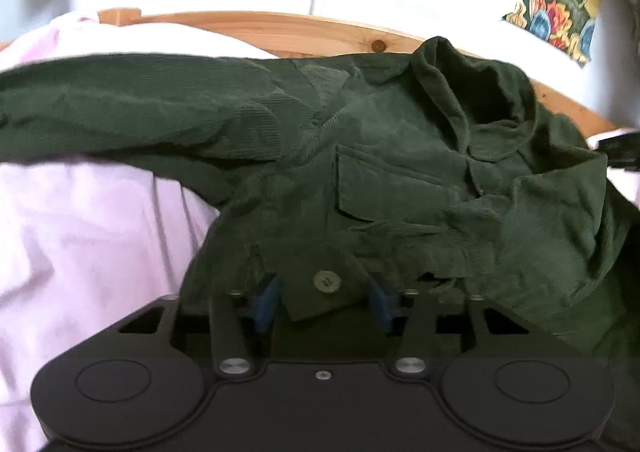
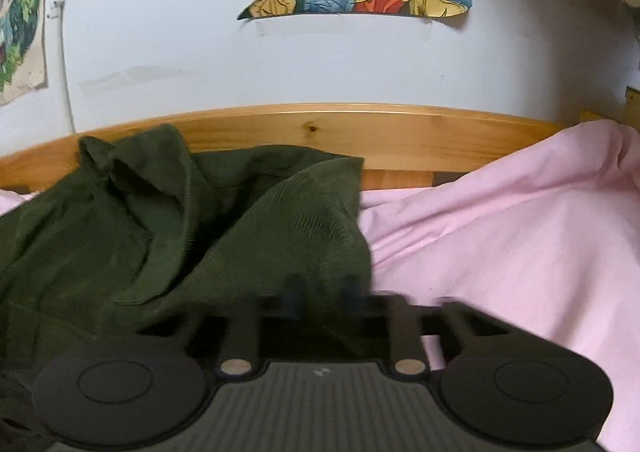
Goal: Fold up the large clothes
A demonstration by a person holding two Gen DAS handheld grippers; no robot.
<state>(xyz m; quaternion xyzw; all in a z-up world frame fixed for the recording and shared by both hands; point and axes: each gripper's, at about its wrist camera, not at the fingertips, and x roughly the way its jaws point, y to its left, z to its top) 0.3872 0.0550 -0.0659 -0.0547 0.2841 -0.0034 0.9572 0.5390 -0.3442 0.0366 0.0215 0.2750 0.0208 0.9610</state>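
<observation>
One pink sheet [image 1: 80, 236] covers the bed and lies under everything, showing left of the left claw [image 1: 325, 302] and right of the right claw [image 2: 322, 298]. One wooden rail [image 2: 400, 131] runs across beyond both claws, with a white wall above it. Two flowered cloths hang on the wall in the left view, one above the right claw.

One green shirt [image 1: 360, 139] lies rumpled on the sheet, straight ahead of the left claw and spreading to both sides of it. Its long axis runs side to side across the left view. One sleeve [image 1: 132, 111] stretches away to the left; the collar [image 1: 460, 91] stands up ahead and to the right, toward the rail. One chest pocket [image 1: 384, 187] sits just ahead of the left claw.

One buttoned corner [image 1: 320, 292], with a single button [image 1: 327, 282], lies between the left claw's blue fingers [image 1: 266, 302], which stand apart on either side of it; whether they press it cannot be told.

The right claw is blurred; its fingers stand close together on a fold of the shirt at its right edge.
</observation>
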